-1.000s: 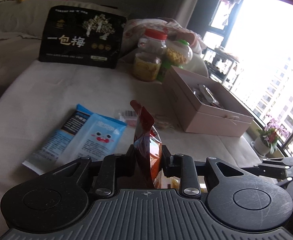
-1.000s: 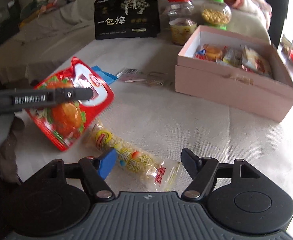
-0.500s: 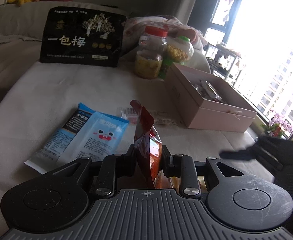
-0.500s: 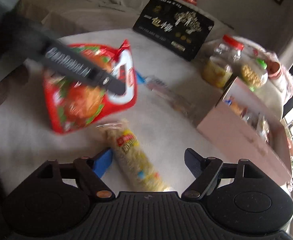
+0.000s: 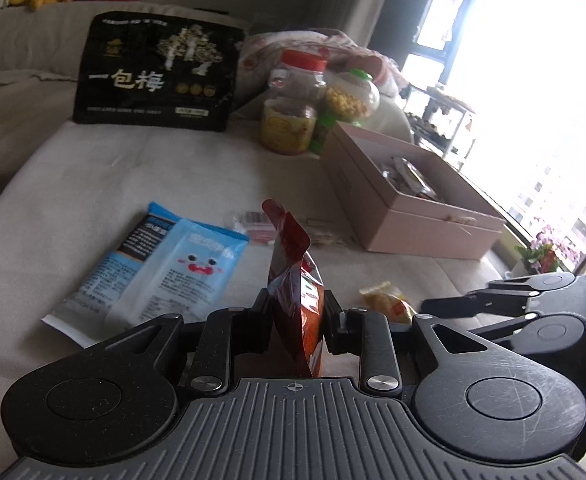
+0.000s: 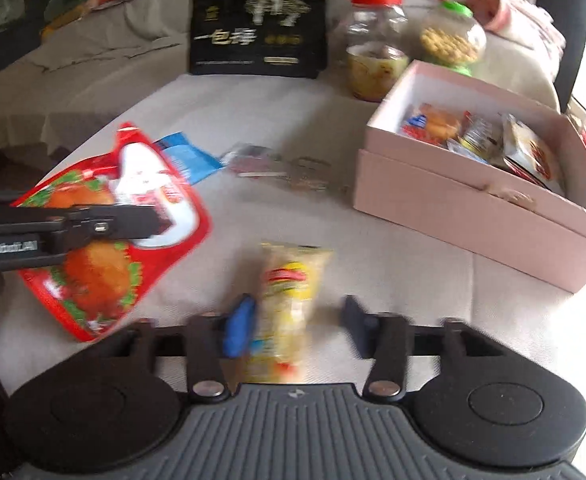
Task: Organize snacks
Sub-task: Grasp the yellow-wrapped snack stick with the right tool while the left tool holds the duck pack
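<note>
My left gripper (image 5: 297, 316) is shut on a red snack bag (image 5: 293, 280), held edge-on above the table; the right wrist view shows that bag (image 6: 105, 240) at the left. My right gripper (image 6: 297, 320) hangs low over a yellow-and-clear snack packet (image 6: 289, 280) lying on the cloth. Its jaws are closing with the packet between them. The blue left pad (image 6: 241, 324) is at the packet's side, while the right pad still stands apart from it. In the left wrist view the packet (image 5: 389, 304) lies to the right. The open pink box (image 6: 453, 200) holds several snacks.
Two blue packets (image 5: 165, 264) lie flat at the left. A black bag (image 5: 157, 76) stands at the back, with a red-lidded jar (image 5: 293, 112) and a green-lidded jar (image 5: 353, 96) beside it. Small wrappers (image 6: 277, 164) lie mid-table. A cloth covers the table (image 6: 253, 100).
My right gripper has swung and dropped over the yellow packet, and its jaws have narrowed around it. The left gripper keeps the red bag still.
</note>
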The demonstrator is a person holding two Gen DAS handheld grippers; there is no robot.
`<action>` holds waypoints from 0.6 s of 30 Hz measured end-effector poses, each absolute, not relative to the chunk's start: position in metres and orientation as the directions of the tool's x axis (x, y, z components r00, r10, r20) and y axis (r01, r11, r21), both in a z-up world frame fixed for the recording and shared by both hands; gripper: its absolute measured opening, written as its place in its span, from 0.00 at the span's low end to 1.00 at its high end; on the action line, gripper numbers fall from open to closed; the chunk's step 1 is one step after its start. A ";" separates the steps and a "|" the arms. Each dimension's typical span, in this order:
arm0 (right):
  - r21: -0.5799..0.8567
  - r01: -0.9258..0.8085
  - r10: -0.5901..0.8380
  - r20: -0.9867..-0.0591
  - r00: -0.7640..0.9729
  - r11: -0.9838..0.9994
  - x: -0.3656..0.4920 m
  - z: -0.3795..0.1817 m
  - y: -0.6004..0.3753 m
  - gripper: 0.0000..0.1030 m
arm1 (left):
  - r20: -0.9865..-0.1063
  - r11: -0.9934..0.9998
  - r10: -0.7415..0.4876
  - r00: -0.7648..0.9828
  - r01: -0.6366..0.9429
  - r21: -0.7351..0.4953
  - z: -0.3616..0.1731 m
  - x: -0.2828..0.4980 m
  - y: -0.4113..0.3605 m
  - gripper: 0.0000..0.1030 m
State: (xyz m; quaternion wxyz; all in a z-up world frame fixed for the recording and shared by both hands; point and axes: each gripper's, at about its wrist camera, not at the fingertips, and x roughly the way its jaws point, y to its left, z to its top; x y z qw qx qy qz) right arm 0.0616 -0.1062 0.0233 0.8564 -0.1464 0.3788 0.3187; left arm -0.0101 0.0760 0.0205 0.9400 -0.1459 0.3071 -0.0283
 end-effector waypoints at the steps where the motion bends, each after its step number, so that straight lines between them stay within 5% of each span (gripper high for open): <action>1: -0.032 -0.667 0.429 -0.742 0.515 0.745 0.056 0.024 -0.102 0.29 | -0.571 0.957 -0.153 0.806 -0.023 -0.289 0.022 -0.011 0.072 0.29; 10: -0.008 -0.657 0.498 -0.646 0.579 0.754 0.024 0.074 -0.138 0.21 | -0.531 0.969 -0.223 0.818 0.126 -0.213 0.050 -0.030 0.030 0.29; 15: 0.031 -0.641 0.547 -0.553 0.628 0.767 0.021 0.112 -0.169 0.21 | -0.471 0.940 -0.315 0.824 0.202 -0.276 0.074 -0.031 0.024 0.28; 18: -0.004 -0.638 0.531 -0.551 0.644 0.770 0.017 0.111 -0.171 0.36 | -0.445 0.949 -0.283 0.850 0.179 -0.260 0.086 -0.032 0.026 0.28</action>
